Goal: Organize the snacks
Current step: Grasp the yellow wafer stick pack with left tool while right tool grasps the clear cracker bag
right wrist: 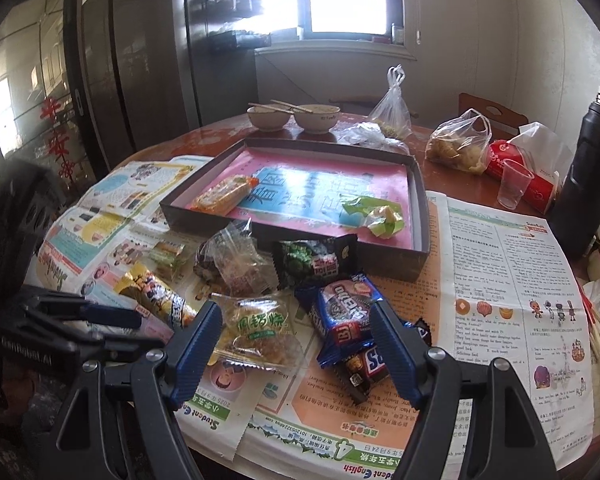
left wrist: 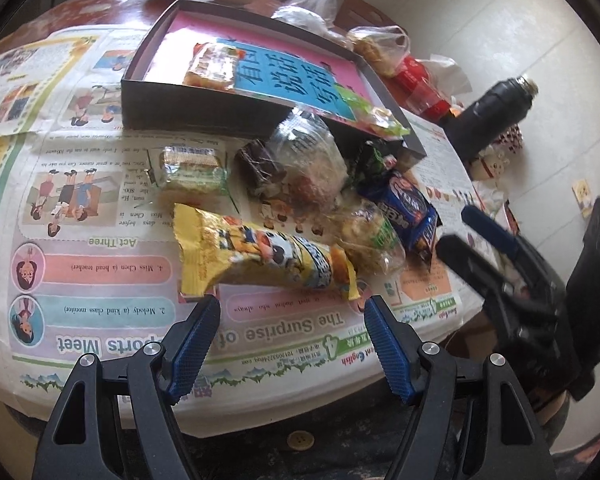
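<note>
Left claw (left wrist: 292, 308) agape, empty; yellow snack pack (left wrist: 260, 254) just beyond tips. Right claw (right wrist: 296, 316) likewise.

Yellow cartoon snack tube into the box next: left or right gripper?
Left. The left gripper is open with the yellow snack tube just ahead between its fingers. The right gripper faces the blue cookie pack instead; the box lies beyond.
</note>
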Available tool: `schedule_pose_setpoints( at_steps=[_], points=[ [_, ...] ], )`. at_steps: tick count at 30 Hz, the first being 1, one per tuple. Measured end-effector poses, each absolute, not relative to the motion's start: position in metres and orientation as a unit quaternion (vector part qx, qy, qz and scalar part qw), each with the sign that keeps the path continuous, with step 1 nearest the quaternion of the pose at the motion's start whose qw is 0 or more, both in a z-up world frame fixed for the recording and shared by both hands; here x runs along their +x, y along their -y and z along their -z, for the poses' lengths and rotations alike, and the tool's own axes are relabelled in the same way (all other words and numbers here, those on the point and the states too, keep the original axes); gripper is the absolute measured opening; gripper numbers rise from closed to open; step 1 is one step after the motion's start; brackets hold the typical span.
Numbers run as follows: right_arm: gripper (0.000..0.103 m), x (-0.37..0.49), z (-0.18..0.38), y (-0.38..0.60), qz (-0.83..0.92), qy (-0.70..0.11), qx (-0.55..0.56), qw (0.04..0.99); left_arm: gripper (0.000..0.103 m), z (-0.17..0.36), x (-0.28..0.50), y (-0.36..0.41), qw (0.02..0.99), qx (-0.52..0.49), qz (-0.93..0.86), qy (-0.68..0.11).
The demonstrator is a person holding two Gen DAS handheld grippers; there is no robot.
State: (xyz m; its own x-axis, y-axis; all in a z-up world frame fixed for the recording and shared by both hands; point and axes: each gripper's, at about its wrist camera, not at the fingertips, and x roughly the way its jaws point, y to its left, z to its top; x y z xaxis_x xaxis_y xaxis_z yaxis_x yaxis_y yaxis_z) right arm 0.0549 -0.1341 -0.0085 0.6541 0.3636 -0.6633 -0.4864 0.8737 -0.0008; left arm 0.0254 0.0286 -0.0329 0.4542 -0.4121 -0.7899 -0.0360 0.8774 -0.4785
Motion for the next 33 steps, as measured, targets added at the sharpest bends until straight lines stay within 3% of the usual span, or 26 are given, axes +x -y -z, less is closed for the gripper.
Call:
schedule_pose_setpoints(
  at_steps=[6, 14, 24, 30, 33],
  points=[
    [0.076, 0.053, 0.017, 0.127, -0.242, -0.353, -0.108, 0.897, 0.069, 0.035, 0.038, -0.031, 0.821, -0.242, 0.114, -0.504],
    [0.076, 0.057, 0.031, 0.118, -0.245, -0.370, -0.116, 0.889, 0.049, 0.038, 0.048, -0.030, 0.817, -0.253, 0.118, -0.504],
    [0.075, 0.066, 0.046, 0.106, -0.254, -0.389, -0.109, 0.879, 0.049, 0.040, 0.058, -0.026, 0.816, -0.253, 0.131, -0.502],
    [0.065, 0.068, 0.049, 0.101, -0.252, -0.387, -0.115, 0.880, 0.047, 0.041, 0.064, -0.024, 0.818, -0.252, 0.133, -0.499],
    [0.061, 0.067, 0.051, 0.097, -0.257, -0.387, -0.121, 0.877, 0.036, 0.042, 0.065, -0.023, 0.817, -0.251, 0.137, -0.501]
  ],
)
